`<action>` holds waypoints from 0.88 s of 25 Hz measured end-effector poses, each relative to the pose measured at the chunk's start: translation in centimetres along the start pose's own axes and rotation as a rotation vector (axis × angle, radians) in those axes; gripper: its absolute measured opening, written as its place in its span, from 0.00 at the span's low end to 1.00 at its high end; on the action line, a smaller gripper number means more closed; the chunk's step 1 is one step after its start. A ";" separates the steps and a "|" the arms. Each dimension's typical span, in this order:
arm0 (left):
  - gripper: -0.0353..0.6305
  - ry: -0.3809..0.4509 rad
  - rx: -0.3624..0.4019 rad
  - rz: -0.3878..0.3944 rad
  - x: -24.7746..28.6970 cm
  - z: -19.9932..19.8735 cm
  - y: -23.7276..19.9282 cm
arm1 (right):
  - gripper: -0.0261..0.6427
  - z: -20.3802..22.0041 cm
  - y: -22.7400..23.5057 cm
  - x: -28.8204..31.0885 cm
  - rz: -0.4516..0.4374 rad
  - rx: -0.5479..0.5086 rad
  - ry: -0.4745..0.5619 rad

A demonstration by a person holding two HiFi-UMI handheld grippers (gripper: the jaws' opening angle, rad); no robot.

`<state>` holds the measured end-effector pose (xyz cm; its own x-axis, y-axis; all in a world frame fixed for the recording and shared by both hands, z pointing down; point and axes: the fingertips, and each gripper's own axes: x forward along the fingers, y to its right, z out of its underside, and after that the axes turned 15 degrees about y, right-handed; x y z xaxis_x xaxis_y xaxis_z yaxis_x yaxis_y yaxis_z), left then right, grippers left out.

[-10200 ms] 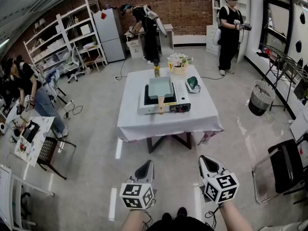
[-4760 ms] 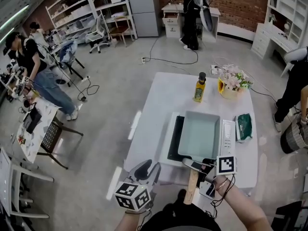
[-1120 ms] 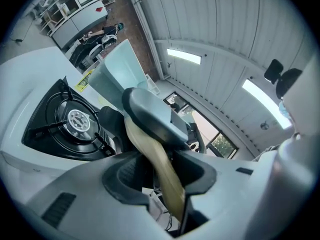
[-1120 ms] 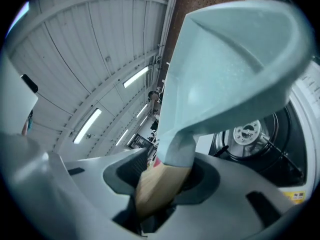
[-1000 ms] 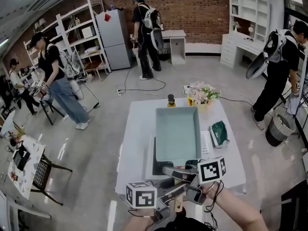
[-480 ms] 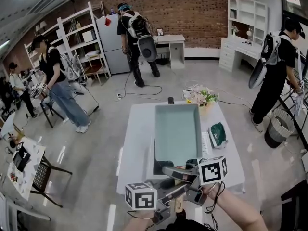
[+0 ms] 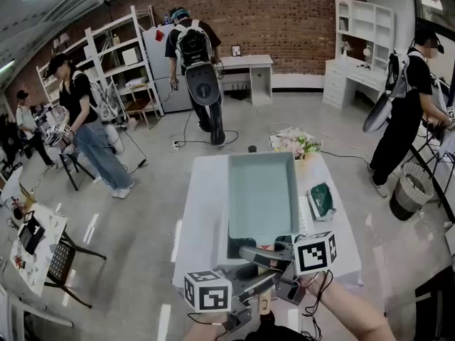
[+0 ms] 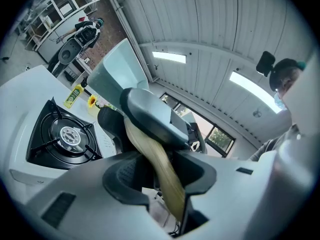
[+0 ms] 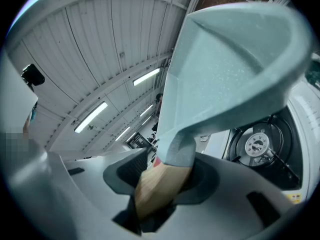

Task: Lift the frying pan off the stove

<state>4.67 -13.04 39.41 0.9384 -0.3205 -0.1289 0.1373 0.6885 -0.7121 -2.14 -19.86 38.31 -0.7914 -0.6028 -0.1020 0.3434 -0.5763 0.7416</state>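
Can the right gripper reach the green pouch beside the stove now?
Probably not yet: the right gripper has its fingers shut on the frying pan's wooden handle, holding it above the stove. Nothing else seems to block the green pouch.

Both arms enter the head view at its bottom edge: the right forearm [image 7: 352,317] from 5 o'clock, the left forearm [image 7: 201,330] from 6 o'clock and barely showing. The left gripper [image 7: 257,283] lies level and points toward 2 o'clock, with its marker cube [image 7: 207,290] nearest the body. The right gripper [image 7: 250,251] sits just beyond it, pointing toward 9 o'clock, so the two cross close together. In each gripper's own view the fingers [image 8: 125,171] press on either side of the wooden handle [image 9: 155,185].
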 end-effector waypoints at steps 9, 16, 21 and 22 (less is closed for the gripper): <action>0.29 0.006 0.004 0.000 -0.2 -0.1 0.2 | 0.30 0.1 -0.3 0.1 -0.004 -0.008 -0.004; 0.29 0.007 0.002 0.000 -0.1 0.2 0.3 | 0.30 0.2 -0.3 -0.2 -0.004 -0.008 -0.007; 0.29 0.005 -0.004 -0.002 0.1 0.4 0.2 | 0.30 0.2 0.0 -0.4 -0.001 -0.001 -0.009; 0.29 0.005 -0.005 -0.001 0.1 0.3 0.2 | 0.30 0.2 -0.1 -0.4 -0.001 0.000 -0.009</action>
<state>4.93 -12.69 39.45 0.9366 -0.3248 -0.1315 0.1372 0.6851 -0.7154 -1.93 -19.46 38.43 -0.7959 -0.5977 -0.0968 0.3431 -0.5770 0.7412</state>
